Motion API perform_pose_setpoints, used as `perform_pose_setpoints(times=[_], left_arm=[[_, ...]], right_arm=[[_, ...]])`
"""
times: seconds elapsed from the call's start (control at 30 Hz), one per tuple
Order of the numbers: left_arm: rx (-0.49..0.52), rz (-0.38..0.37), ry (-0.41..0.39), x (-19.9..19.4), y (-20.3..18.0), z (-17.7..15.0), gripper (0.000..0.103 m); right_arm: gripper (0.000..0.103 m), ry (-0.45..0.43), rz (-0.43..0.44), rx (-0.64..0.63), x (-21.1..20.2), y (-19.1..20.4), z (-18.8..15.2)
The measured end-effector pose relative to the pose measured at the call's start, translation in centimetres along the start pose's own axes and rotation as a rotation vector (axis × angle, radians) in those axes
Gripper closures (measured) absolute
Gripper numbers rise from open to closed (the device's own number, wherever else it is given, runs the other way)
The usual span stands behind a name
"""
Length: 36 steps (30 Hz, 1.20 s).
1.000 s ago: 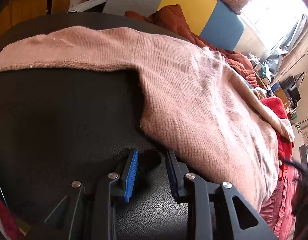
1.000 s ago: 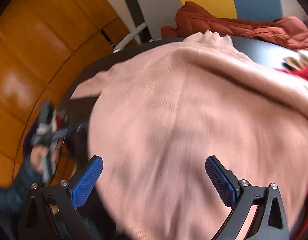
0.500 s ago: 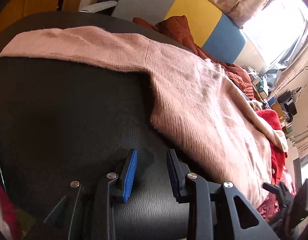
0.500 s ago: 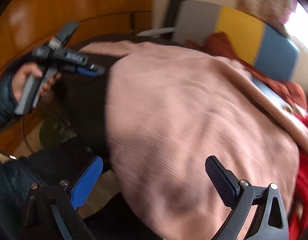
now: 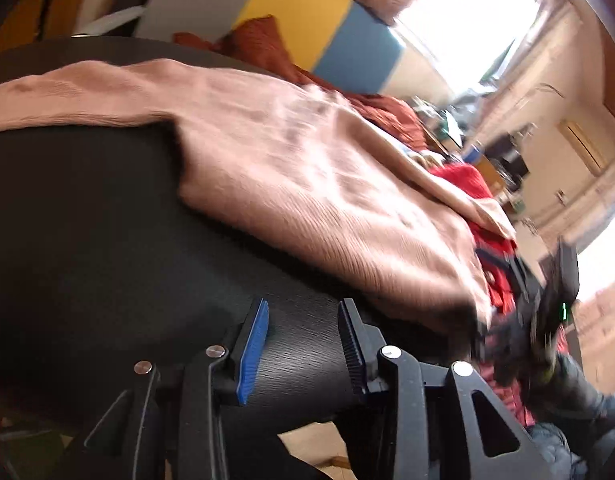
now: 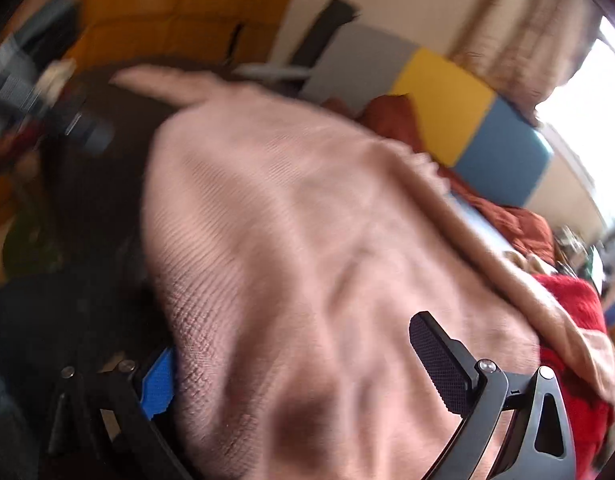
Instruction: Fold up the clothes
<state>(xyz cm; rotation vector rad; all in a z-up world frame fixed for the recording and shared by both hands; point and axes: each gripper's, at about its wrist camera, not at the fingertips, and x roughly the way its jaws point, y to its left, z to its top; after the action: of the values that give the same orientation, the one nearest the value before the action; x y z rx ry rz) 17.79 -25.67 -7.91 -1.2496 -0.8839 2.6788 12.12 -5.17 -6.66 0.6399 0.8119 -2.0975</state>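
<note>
A pink sweater (image 5: 307,184) lies spread on the dark round table (image 5: 87,240), one sleeve stretched left; the left gripper (image 5: 303,332), just been opening, hovers near its hem, nothing between the jaws; red clothes (image 5: 467,184) lie far right.

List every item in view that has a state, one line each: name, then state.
pink sweater: spread flat on the table, unfolded, one sleeve stretched out
left gripper: open, jaws just widened, nothing between them, over bare table
right gripper: wide open, sweater hem between the pads, not pinched
black table: partly covered
red garment: heaped beside the sweater
rust jacket: crumpled at the far edge
</note>
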Motion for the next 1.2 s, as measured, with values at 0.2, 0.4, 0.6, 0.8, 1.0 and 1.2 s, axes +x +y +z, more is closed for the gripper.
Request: perform_pose_setpoints(times=[0.2,0.4,0.6,0.8,1.0,1.2], left_arm=[[0.047,-0.064,0.045,1.9,-2.3,-0.3,0.067],[0.061,-0.082,0.103,5.1,-4.8,0.5,0.066],[-0.012,-0.136,0.086,8.6,-6.8,2.6,0.058],[-0.203,-0.132,0.027,11.4,-5.5,4.8,0.057],[-0.204,-0.125,0.064,12.8,-6.3,5.5,0.089],[-0.16,-0.121,0.035,9.8,-6.2,4.7,0.099]], right_arm=[[0.0,0.018,0.096,0.266,4.1,-7.4,1.7],[0.0,0.088,0.23,0.656,10.1,-15.2,-0.5],[0.0,0.033,0.289,0.736,10.8,-16.3,-1.5],[0.0,-0.003,0.329,0.761,11.2,-16.9,-2.0],[0.0,-0.012,0.35,0.767,11.8,-17.4,-1.7],[0.0,-0.01,0.348,0.774,11.4,-17.2,-1.8]])
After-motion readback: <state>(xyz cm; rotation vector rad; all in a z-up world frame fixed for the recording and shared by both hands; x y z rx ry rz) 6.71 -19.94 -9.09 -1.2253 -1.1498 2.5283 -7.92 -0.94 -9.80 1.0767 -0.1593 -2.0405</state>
